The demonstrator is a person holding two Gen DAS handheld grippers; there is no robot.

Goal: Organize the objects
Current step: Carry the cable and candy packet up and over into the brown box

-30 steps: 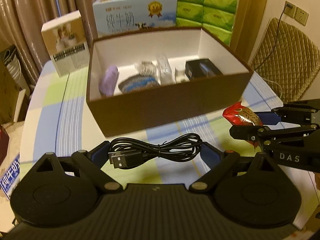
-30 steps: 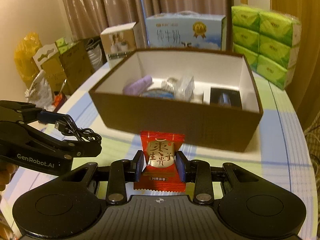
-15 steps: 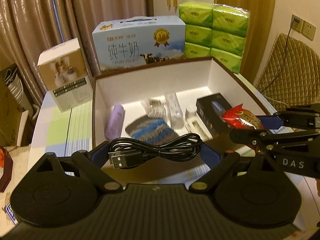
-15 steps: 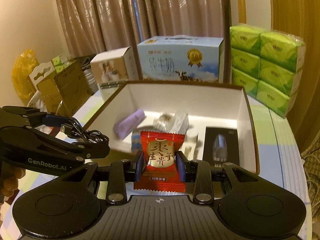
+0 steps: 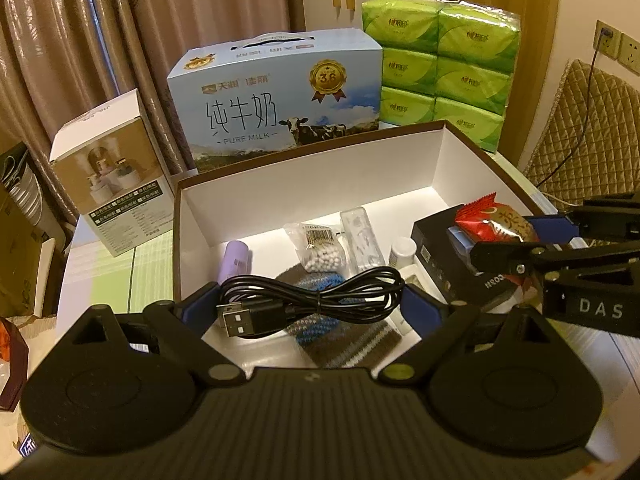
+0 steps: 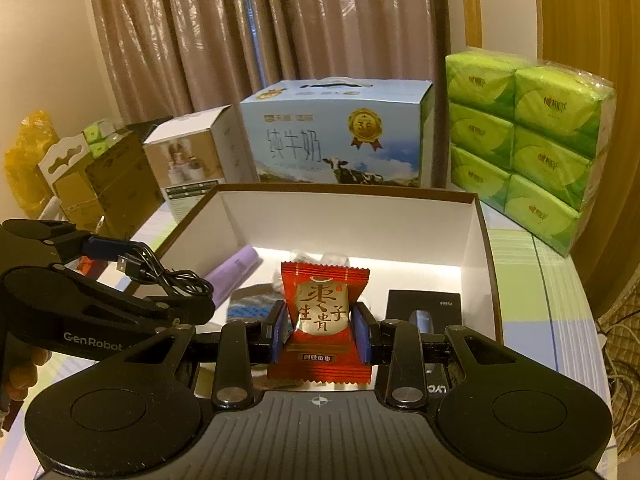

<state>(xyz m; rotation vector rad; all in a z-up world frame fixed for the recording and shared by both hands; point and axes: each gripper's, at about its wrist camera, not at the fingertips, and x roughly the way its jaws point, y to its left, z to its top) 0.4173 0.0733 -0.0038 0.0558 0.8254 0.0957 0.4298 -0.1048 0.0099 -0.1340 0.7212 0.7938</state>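
Left gripper [image 5: 312, 304] clamps USB cable [image 5: 308, 300] — right gripper [image 6: 320, 330] clamps red candy [image 6: 322, 316] (both seemingly above box [image 5: 320, 168]).

Milk carton [image 5: 276, 100] behind box [image 5: 304, 176] (tissue packs [image 5: 440, 68] right).

Checked table [image 6: 536, 264]: brown box [image 6: 486, 240], milk carton [image 6: 340, 140], tissues [image 6: 532, 148].

Coiled cable [image 5: 316, 300] over perhaps knitted cloth [image 5: 344, 340]
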